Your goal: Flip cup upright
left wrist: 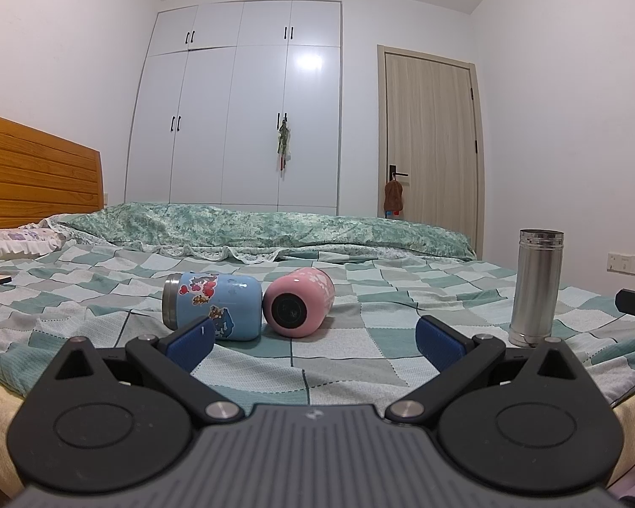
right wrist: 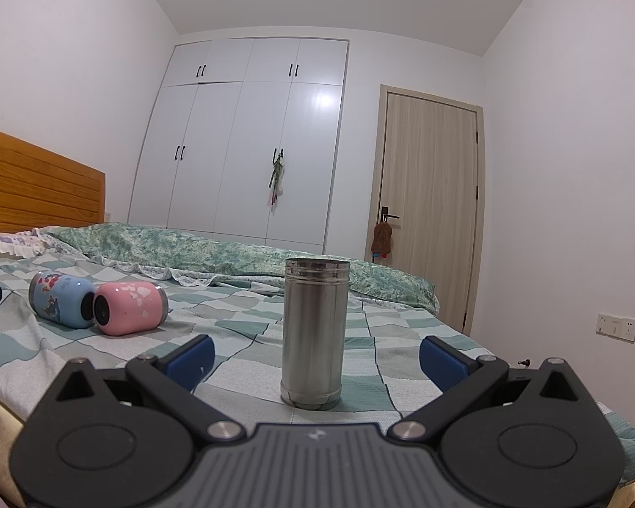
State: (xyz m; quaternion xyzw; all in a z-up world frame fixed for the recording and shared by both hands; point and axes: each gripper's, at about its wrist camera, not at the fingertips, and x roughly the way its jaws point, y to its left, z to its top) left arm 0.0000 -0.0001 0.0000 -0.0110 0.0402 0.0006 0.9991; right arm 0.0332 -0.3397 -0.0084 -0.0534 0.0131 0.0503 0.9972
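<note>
On a bed [left wrist: 360, 296] with a checked sheet, two sets of tongs hover low and level, both aimed at the wardrobe [left wrist: 237, 106]. The left tongs [left wrist: 315, 340] gape wide, holding nothing — ahead lie a blue cup [left wrist: 213, 305] and a pink cup [left wrist: 298, 307], both on their sides and touching. The right tongs [right wrist: 316, 360] are also spread apart, flanking a steel cup [right wrist: 314, 334] without touching it — it stands on end, well apart from the fallen pair.
</note>
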